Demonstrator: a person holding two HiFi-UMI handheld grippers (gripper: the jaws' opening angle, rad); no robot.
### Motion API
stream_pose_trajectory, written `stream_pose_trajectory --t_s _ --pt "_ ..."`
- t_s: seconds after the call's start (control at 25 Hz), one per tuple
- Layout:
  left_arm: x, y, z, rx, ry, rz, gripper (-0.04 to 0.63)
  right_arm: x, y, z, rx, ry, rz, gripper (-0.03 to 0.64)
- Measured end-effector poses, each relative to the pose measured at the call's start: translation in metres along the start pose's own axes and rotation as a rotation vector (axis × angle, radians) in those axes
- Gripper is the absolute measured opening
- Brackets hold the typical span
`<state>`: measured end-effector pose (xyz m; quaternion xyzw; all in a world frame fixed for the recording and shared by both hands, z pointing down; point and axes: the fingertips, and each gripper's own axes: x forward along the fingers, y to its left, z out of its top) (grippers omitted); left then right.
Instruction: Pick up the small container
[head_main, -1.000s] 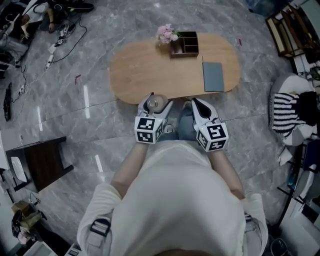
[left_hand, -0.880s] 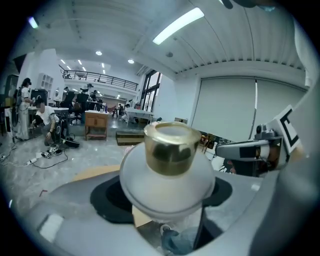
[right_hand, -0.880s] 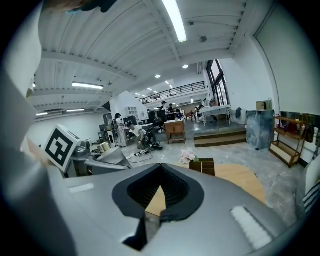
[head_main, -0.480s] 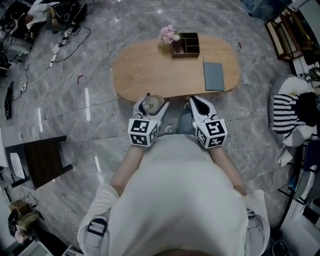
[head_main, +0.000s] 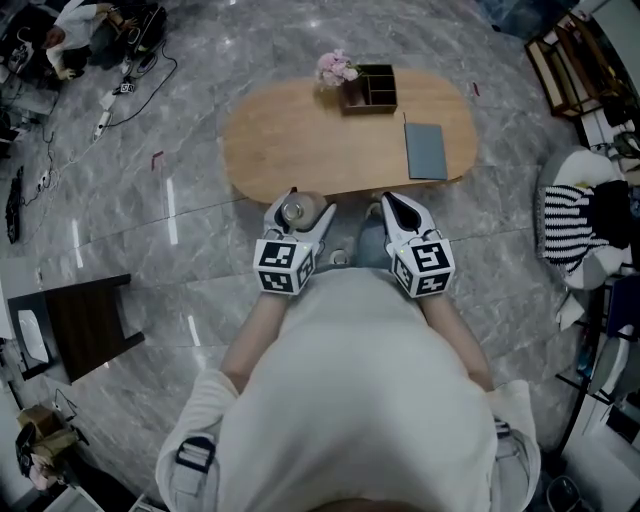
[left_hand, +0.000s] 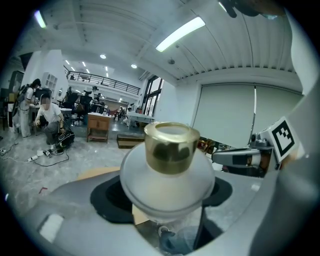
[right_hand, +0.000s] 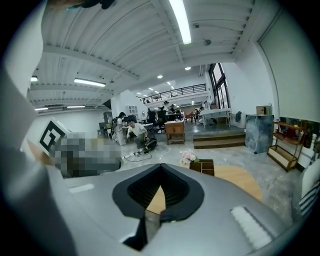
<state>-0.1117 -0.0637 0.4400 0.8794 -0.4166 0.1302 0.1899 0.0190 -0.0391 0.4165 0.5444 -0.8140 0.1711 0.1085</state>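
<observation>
The small container is a white rounded pot with a gold neck. It sits between the jaws of my left gripper, held off the table just in front of the table's near edge. In the left gripper view the small container fills the middle, upright, and the left gripper is shut on its body. My right gripper hovers beside it near the person's body. The right gripper has its jaws together with nothing held.
An oval wooden table lies ahead, carrying pink flowers, a wooden compartment box and a grey notebook. A dark stool stands at left, striped cloth at right. Cables lie on the marble floor at far left.
My left gripper has drifted slightly left and back toward the body with the container still held. The right gripper has barely moved.
</observation>
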Motion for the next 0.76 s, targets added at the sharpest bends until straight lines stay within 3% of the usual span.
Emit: stream_pose_trajectory --t_s 0.76 --pt "0.0072 0.0067 0.0063 -0.008 -0.010 0.003 0.356 0.0086 -0.0008 0.0018 0.011 0.006 0.007 -0.002"
